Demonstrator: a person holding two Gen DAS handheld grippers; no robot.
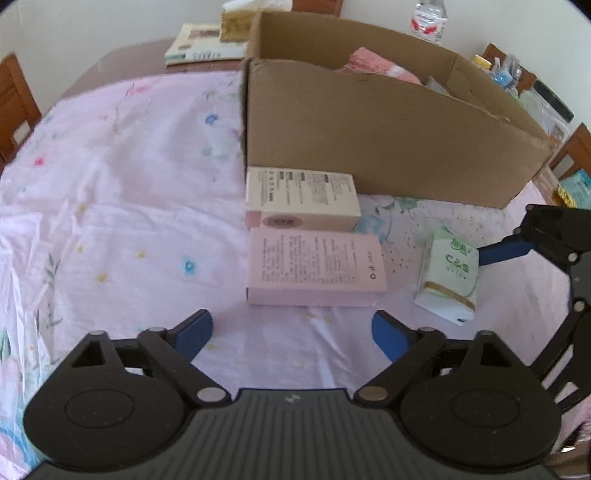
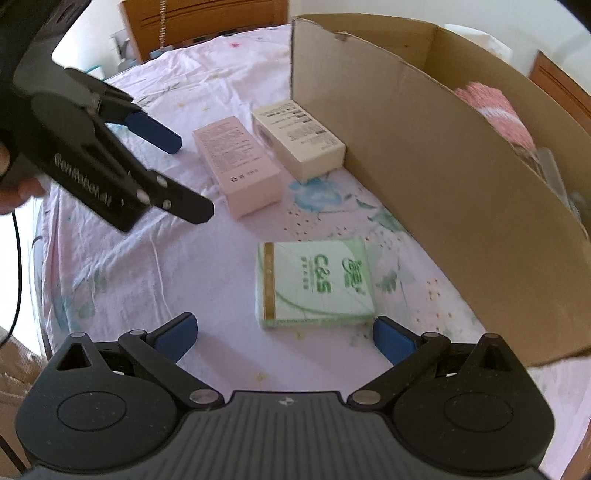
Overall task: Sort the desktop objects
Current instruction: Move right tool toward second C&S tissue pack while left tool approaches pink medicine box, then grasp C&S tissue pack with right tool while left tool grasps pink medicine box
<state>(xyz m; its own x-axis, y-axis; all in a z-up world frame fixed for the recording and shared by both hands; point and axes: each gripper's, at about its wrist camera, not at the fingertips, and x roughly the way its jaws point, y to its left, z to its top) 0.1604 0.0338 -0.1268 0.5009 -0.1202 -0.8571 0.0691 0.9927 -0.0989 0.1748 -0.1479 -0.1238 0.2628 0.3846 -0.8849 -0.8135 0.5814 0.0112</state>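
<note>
My left gripper (image 1: 291, 332) is open just short of a pink box (image 1: 316, 267) lying flat on the floral cloth. A cream box (image 1: 303, 197) lies behind it, against the wall of the big cardboard box (image 1: 388, 136). To the right is a green tissue pack (image 1: 448, 273), with a blue finger (image 1: 504, 251) of my right gripper beside it. In the right wrist view my right gripper (image 2: 284, 336) is open, the tissue pack (image 2: 314, 284) just ahead of its fingertips. The pink box (image 2: 240, 166), cream box (image 2: 299, 140) and left gripper (image 2: 190, 177) lie further off.
A pink knitted item (image 1: 376, 66) lies inside the cardboard box (image 2: 443, 166). Books (image 1: 207, 44), a tissue box (image 1: 236, 18) and a water bottle (image 1: 428, 18) stand at the table's far edge. Wooden chairs (image 1: 14, 103) ring the table. A hand (image 2: 14, 192) holds the left gripper.
</note>
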